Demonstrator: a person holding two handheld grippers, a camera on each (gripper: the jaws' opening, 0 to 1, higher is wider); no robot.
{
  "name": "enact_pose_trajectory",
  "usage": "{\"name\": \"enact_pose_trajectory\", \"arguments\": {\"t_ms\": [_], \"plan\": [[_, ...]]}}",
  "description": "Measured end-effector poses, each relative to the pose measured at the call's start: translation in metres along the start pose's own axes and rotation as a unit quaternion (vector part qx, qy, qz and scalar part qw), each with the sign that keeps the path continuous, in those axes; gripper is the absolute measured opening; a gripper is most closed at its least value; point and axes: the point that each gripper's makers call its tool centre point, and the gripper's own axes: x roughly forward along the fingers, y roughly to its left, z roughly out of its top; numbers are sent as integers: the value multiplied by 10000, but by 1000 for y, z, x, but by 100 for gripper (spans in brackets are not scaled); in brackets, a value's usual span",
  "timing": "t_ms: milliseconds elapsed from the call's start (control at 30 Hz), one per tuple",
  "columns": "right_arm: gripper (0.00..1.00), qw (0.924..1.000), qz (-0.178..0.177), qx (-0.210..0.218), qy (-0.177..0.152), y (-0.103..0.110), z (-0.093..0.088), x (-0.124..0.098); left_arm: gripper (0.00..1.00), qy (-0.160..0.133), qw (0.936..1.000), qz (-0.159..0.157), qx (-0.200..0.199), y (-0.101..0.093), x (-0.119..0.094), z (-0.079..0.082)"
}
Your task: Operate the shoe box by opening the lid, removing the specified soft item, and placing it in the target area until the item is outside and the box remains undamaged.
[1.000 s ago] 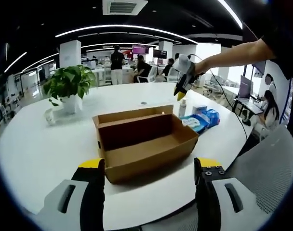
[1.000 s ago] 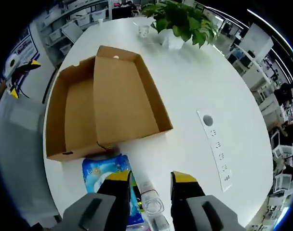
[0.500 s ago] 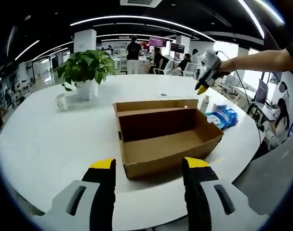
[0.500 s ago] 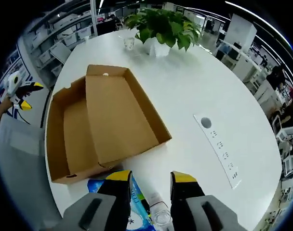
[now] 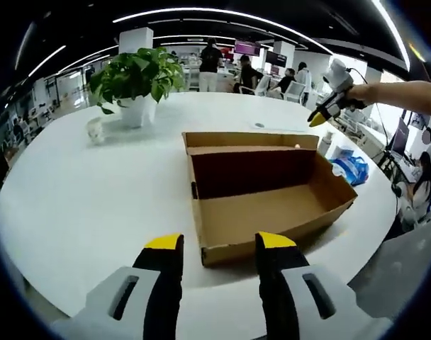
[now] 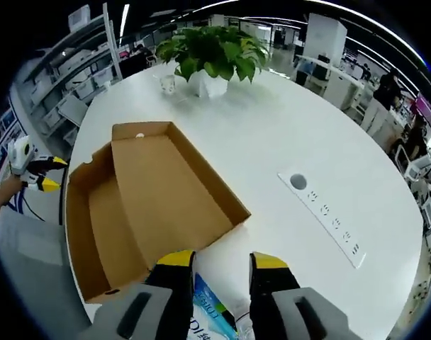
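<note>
The shoe box (image 5: 265, 188) sits open on the white round table (image 5: 88, 191), its lid (image 6: 176, 191) folded back and standing against the far long wall as seen from the left gripper view; the interior visible there is bare cardboard. The left gripper (image 5: 219, 244) hangs just short of the box's near corner, its yellow-tipped jaws parted with nothing between them. In the same view the right gripper (image 5: 329, 95) appears at the upper right, held in a person's hand above the far end of the box; whether its jaws are parted cannot be told from there. The right gripper view settles this: the right gripper's jaws (image 6: 220, 262) stand apart and empty, looking down over the table. Directly beneath them lies the soft item, a blue printed pack (image 6: 212, 312), on the table just outside the box's end; the left gripper view shows the same pack (image 5: 354, 166) beyond the box's right end, with a small bottle (image 5: 326, 144) beside it. The right gripper view also shows the lid's inner face in full, a round cable port (image 6: 298, 182) and a socket strip (image 6: 336, 224) set into the table, and the left gripper (image 6: 38, 173) at the far left edge. A potted plant (image 5: 137, 81) and a small glass (image 5: 95, 129) stand beyond the box, well apart from it.
</note>
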Motion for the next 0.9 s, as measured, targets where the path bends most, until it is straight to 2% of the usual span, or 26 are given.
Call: {"name": "enact_pose_trajectory", "arguments": {"t_ms": [300, 500, 833, 900], "plan": [[24, 9991, -21, 398, -172, 8, 6, 13, 28, 283, 9992, 135, -229, 10, 16, -8], [23, 9950, -121, 931, -348, 5, 14, 20, 21, 307, 9985, 169, -416, 16, 21, -8], [19, 9890, -420, 1390, -269, -5, 12, 38, 5, 421, 9958, 148, -802, 24, 31, -11], [19, 9881, -486, 1445, -220, -7, 10, 42, 5, 431, 9955, 175, -823, 25, 32, -12]]}}
